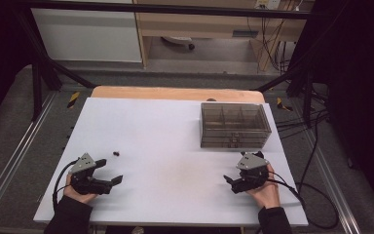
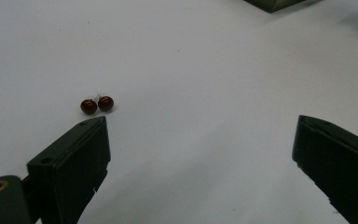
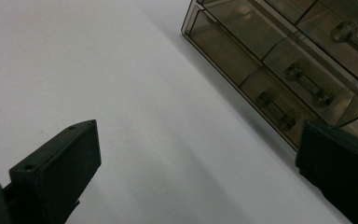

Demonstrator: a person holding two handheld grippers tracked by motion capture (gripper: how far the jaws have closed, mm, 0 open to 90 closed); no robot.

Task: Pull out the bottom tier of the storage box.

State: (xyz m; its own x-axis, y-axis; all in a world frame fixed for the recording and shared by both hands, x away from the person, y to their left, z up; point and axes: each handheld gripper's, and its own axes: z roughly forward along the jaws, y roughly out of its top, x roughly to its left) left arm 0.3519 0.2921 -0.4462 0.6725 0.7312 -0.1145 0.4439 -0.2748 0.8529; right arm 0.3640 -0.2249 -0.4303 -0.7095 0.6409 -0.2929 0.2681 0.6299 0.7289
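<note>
Both forearms in dark sleeves enter from the bottom edge of the high view, each hand holding a black two-jaw gripper w/ a trailing cable, resting low on a white table [image 1: 175, 141].

Left gripper [image 1: 108, 171]: near the table's front left corner, jaws spread wide apart, nothing between them. Just beyond its jaw tips lie two small dark red beads [image 1: 117, 153]. In the left gripper view the beads [image 2: 97, 104] are round, glossy, touching each other side by side, w/ a thin pale pin or stem sticking up between them. They sit on the bare table just past the tip of the jaw at the left of that view, close to it but not touching.

Right gripper [image 1: 230, 180]: near the front right, jaws also spread, empty.

Beyond the right gripper, toward the far right of the table, stands a smoky see-through drawer box [image 1: 234, 125]. In the right gripper view the drawer box [image 3: 279, 60] shows several compartments and small clear bar handles on its drawer fronts; drawers look closed. Beads and box are well apart.
</note>
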